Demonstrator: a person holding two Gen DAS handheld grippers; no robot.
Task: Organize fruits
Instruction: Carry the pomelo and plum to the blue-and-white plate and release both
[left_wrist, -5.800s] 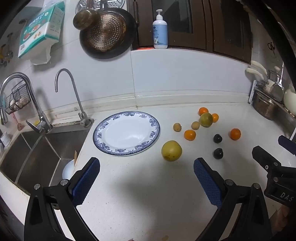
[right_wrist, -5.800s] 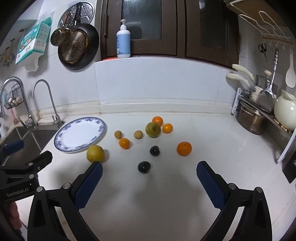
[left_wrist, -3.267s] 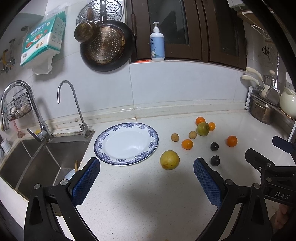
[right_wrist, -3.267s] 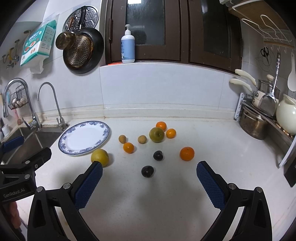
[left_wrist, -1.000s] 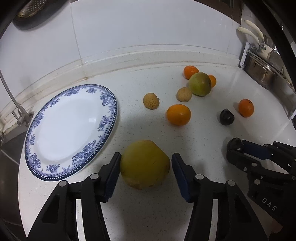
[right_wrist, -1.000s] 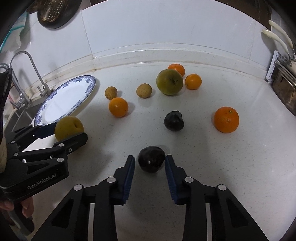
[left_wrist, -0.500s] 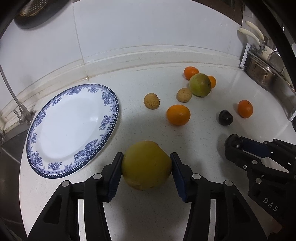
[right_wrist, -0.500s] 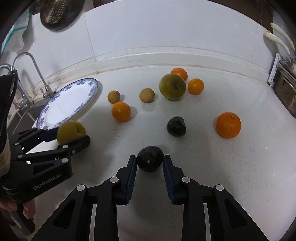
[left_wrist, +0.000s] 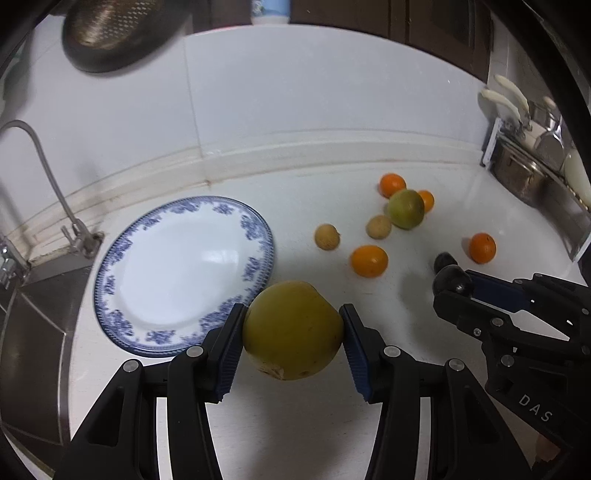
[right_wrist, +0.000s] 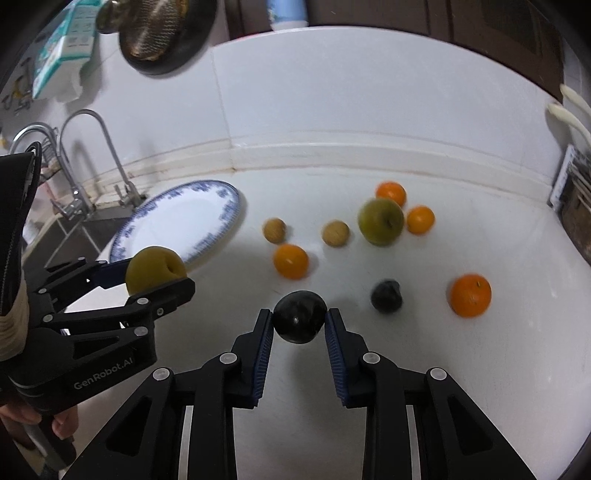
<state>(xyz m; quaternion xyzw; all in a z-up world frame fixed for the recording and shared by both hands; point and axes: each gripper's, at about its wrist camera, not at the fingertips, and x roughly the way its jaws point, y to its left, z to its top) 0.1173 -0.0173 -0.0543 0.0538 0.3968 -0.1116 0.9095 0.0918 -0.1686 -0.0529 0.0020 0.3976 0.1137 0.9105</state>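
My left gripper is shut on a big yellow pear and holds it above the counter beside the blue-rimmed white plate. My right gripper is shut on a dark plum, lifted off the counter. The pear in the left gripper also shows in the right wrist view. The plum in the right gripper also shows in the left wrist view. On the counter lie a second dark plum, several oranges, a green apple and two small brown fruits.
The sink with taps is at the left, beyond the plate. A metal pot and utensil rack stand at the right. A pan and strainer hang on the back wall.
Both grippers have closed on their fruit and lifted: the left with the pear, the right with the plum. The cameras have tilted up and back from the counter.
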